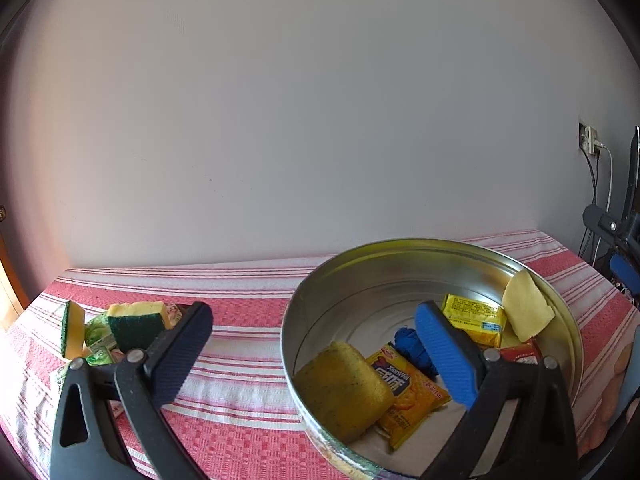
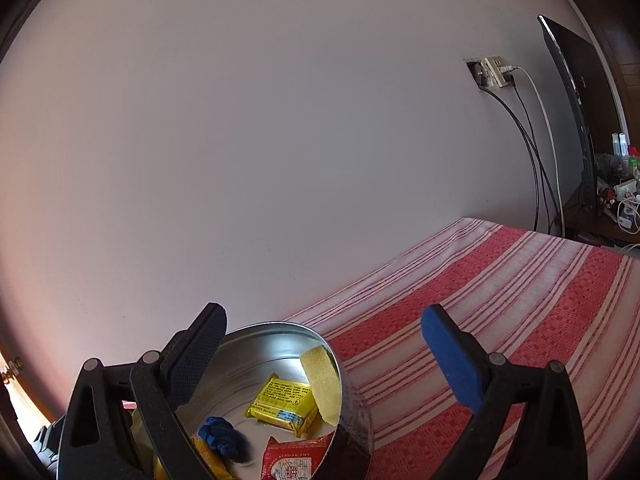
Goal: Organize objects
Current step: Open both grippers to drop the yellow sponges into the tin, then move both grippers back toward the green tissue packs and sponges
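Left wrist view: the left gripper (image 1: 316,344) has its fingers spread wide and empty. At lower right, the round metal tin (image 1: 320,292) holds a yellow sponge (image 1: 342,390), snack packets and blue cord; green-backed sponges (image 1: 136,326) lie at left on the red striped cloth (image 1: 240,312).

Right wrist view: the right gripper (image 2: 324,348) is also spread and empty, with the tin (image 2: 276,338) at lower left.
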The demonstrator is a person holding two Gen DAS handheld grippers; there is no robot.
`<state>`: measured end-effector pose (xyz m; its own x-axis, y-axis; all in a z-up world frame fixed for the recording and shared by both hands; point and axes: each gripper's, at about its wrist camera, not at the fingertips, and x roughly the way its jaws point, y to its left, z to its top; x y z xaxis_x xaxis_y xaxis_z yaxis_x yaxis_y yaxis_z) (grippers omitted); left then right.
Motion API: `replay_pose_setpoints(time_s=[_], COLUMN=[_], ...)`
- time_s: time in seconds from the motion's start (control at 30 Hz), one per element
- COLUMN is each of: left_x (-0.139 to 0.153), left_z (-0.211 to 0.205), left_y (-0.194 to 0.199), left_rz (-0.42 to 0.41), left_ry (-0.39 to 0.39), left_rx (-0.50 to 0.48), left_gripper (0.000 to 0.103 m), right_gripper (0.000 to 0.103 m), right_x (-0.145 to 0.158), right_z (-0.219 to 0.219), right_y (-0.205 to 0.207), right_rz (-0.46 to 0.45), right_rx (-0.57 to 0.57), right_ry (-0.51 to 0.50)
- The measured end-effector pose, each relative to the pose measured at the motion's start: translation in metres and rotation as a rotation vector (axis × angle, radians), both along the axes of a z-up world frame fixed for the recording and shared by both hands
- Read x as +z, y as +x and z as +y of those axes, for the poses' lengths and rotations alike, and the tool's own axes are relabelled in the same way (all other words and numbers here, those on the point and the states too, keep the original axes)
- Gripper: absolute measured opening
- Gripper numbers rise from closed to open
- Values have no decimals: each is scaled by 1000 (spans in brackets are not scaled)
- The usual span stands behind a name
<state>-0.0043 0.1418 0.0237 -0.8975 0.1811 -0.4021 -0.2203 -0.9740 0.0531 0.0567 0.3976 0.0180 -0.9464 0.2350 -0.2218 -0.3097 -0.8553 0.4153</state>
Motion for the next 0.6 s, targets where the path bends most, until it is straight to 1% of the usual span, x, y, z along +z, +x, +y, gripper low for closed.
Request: replay_pose_setpoints(time_s=[0.07, 0.2, 0.3, 0.4, 0.47, 0.5, 0.6], left_x=[-2, -5, -9, -11, -11, -16, -14], left_z=[-5, -16, -21, -29, -37, -40, -55], left_y=[1, 3, 4, 5, 7, 3, 2], left_rz=[13, 19, 29, 16, 15, 13, -4], left_ry=[-20, -27, -42, -49, -46, -49, -51], left_rx=[29, 59, 78, 84, 91, 93, 104], left_gripper=[103, 103, 103, 103, 103, 103, 103], right_gripper=[100, 100, 100, 100, 100, 100, 100], right_x=[2, 3, 1, 0, 0, 0, -1], right_z=[-9, -31, -48, -63, -71, -74, -84], right_y=[3, 4, 3, 2, 2, 3, 6], right_rz=[12, 37, 27, 16, 12, 13, 12], right_rx=[-20, -38, -35, -24, -20, -21, -20], right_ry=[34, 132, 187, 237, 254, 253, 223])
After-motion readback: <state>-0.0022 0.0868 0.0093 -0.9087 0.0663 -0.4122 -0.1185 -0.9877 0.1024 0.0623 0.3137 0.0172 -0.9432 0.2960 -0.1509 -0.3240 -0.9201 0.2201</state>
